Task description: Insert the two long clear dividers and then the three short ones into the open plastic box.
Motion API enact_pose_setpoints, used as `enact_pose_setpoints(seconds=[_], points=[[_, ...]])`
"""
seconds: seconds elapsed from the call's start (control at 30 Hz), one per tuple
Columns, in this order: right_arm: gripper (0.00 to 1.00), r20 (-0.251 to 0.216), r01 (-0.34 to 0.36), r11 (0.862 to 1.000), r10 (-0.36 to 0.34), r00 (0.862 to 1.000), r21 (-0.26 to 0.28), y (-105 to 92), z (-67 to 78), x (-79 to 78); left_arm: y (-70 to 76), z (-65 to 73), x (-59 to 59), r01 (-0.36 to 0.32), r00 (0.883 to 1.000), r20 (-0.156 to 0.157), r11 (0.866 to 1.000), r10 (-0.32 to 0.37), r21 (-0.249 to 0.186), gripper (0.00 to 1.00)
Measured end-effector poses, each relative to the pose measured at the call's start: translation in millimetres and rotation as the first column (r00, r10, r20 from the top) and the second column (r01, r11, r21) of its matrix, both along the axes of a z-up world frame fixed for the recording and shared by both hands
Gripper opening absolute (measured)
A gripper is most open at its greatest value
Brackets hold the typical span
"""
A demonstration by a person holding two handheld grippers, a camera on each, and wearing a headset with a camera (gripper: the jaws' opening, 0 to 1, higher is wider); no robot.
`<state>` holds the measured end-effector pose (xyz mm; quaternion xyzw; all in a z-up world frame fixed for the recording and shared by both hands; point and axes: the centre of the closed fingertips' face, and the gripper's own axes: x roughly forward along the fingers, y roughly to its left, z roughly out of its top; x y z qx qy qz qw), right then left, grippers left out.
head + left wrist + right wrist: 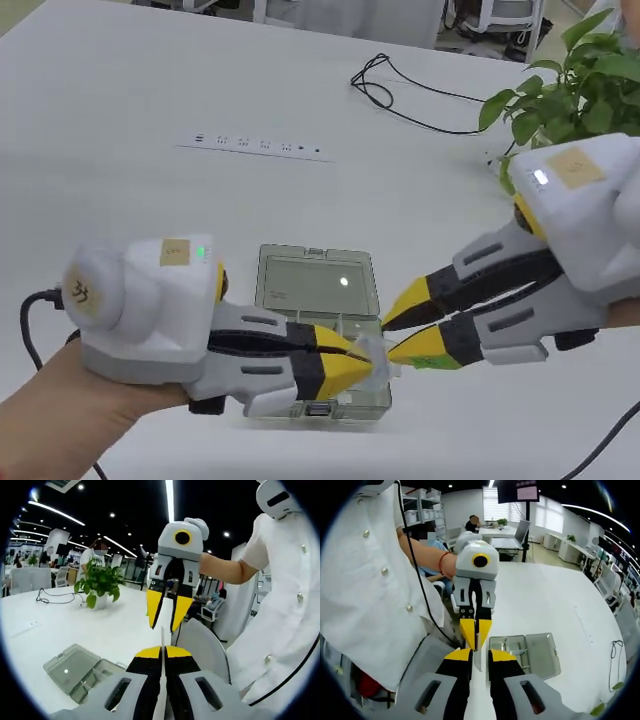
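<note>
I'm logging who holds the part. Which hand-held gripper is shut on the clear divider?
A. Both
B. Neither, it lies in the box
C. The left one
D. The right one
C: the left hand-held gripper is shut on the clear divider, while the right hand-held gripper stands open, one jaw on either side of it.

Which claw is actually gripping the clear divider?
The left claw, its jaws closed on the divider; the right claw has its jaws open.
</note>
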<state>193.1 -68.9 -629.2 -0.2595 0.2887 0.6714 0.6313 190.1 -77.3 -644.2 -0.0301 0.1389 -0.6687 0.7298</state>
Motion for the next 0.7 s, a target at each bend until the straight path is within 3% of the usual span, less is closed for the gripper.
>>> enact_pose_setpoints(seconds=[0.27, 0.7], points=[[0.09, -0.047, -0.025, 1.0, 0.025, 0.999, 0.004, 1.9, -4.7, -7.9, -0.2, 7.1, -5.4, 0.029, 0.999, 0.036, 0.999, -0.028, -0.016, 0.0], [0.03, -0.075, -0.041, 0.999, 0.042, 0.996, 0.024, 3.4, -6.0, -12.1, 1.3, 8.1, -6.4, 0.031, 0.998, 0.057, 0.999, -0.03, -0.018, 0.0]])
